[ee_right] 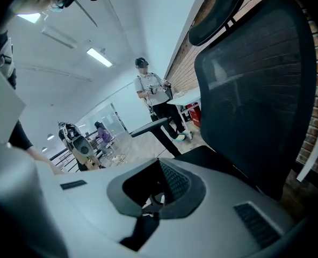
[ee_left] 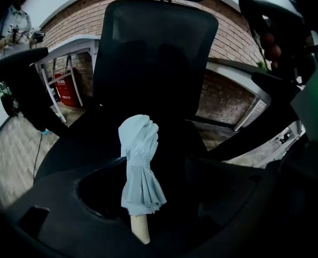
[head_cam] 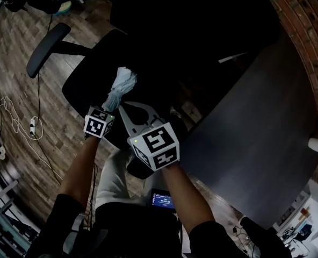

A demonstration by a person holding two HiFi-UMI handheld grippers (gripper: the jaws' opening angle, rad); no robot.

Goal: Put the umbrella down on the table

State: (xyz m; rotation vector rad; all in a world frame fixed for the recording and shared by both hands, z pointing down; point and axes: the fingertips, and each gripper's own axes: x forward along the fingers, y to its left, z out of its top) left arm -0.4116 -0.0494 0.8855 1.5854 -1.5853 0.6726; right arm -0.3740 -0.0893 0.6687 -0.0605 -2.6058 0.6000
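Observation:
A folded pale blue umbrella (head_cam: 120,87) with a beige handle is over the seat of a black office chair (head_cam: 86,82). In the left gripper view the umbrella (ee_left: 140,168) stands upright between the dark jaws, handle end toward the camera. My left gripper (head_cam: 110,105) is open, jaws wide on either side of the handle and not pressing on it. My right gripper (head_cam: 128,108) is just right of it, shut, with nothing in it. The right gripper view shows only the grey jaws (ee_right: 159,192) and the chair's mesh back (ee_right: 255,90).
A dark table (head_cam: 255,138) fills the right side, its near edge beside my right arm. Behind it is a brick wall (head_cam: 309,31). Cables (head_cam: 19,122) lie on the wooden floor at left. People stand in the room beyond (ee_right: 151,90).

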